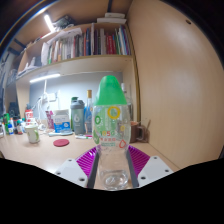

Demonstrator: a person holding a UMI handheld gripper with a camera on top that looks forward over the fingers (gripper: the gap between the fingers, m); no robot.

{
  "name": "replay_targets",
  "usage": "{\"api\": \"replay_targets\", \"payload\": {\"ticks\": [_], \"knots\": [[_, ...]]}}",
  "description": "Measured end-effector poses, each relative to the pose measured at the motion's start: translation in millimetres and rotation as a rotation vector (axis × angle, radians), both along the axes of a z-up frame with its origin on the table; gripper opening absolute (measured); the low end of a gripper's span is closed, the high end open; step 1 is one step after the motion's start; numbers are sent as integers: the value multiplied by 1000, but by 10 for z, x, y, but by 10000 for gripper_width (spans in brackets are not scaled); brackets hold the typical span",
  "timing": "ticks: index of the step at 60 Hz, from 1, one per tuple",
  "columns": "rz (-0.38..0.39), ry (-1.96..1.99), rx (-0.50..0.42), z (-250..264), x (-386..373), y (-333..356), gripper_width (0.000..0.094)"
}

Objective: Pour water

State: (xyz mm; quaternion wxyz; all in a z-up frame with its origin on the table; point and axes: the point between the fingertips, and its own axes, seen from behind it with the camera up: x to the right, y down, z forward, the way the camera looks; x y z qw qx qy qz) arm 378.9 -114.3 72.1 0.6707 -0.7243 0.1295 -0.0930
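A clear plastic bottle (112, 135) with a green cap and a green and white label stands upright between my fingers. It fills the middle of the gripper view, and its clear base sits low between the purple pads. My gripper (114, 165) is shut on the bottle, with the left pad (89, 162) and the right pad (138, 160) pressed against its sides. The bottle looks lifted above the light wooden desk (45, 158). No cup or other vessel shows close to the bottle.
At the back left of the desk stand several bottles and small containers (72, 118), and a round red lid (61, 143) lies on the desktop. A shelf of books (90, 45) hangs above. A plain beige wall (180, 80) rises to the right.
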Motion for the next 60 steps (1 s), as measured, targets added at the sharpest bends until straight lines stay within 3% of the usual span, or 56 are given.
{"api": "replay_targets", "payload": {"ticks": [13, 23, 37, 46, 60], "knots": [[-1, -47, 20, 25, -140, 32, 420], [28, -134, 13, 220, -438, 143, 422], [97, -555, 15, 1350, -1140, 822, 385], [134, -1008, -88, 1815, -1711, 1533, 384], [129, -1893, -292, 1596, -2437, 2522, 380]]}}
